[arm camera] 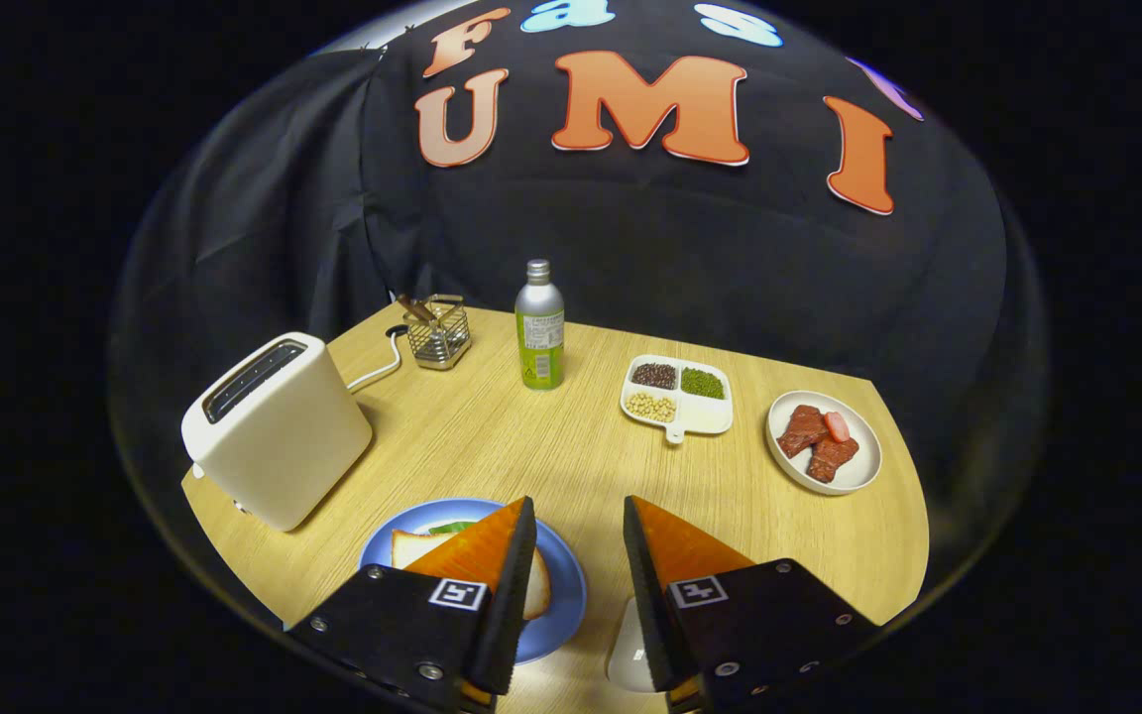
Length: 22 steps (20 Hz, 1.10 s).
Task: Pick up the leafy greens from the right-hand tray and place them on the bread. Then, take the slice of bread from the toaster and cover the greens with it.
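Your gripper (579,521) hangs above the near edge of the wooden table (531,446), its fingers spread apart with nothing between them. Under the left finger sits the blue plate (561,585) with a slice of bread (412,545), and a bit of leafy greens (452,528) peeks out on top of it. The toaster (279,426) stands to the left of the plate. Beyond your fingers are a bottle (539,327), a divided dish (677,397) of beans and a plate of meat (824,441).

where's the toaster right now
In the gripper view the toaster stands on the wooden table beyond the open tool, just past the blue plate, with the wire basket further back.
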Each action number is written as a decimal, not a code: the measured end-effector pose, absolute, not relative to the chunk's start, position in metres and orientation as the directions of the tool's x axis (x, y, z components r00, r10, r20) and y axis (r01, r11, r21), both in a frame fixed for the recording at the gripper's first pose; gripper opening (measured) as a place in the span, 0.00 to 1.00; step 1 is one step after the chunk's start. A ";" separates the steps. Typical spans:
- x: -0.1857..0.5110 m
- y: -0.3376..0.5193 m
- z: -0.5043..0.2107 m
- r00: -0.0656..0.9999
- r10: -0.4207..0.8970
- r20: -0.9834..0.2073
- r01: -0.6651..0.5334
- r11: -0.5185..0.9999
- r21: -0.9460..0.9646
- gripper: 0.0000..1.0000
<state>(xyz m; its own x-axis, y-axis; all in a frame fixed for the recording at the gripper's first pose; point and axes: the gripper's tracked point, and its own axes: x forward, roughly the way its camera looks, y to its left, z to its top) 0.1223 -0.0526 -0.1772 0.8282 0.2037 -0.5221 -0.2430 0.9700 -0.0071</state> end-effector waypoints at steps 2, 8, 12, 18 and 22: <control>0.124 -0.063 -0.157 0.853 0.184 -0.488 -0.212 0.977 -0.002 0.67; 0.116 -0.091 -0.091 0.925 0.121 -0.360 -0.143 0.989 -0.033 0.98; 0.109 -0.100 -0.046 0.961 0.092 -0.261 -0.109 0.993 -0.049 0.98; 0.091 -0.114 0.000 0.986 0.035 -0.161 -0.045 0.997 -0.055 0.98; 0.079 -0.126 0.022 0.995 -0.022 -0.097 0.015 0.998 -0.067 0.97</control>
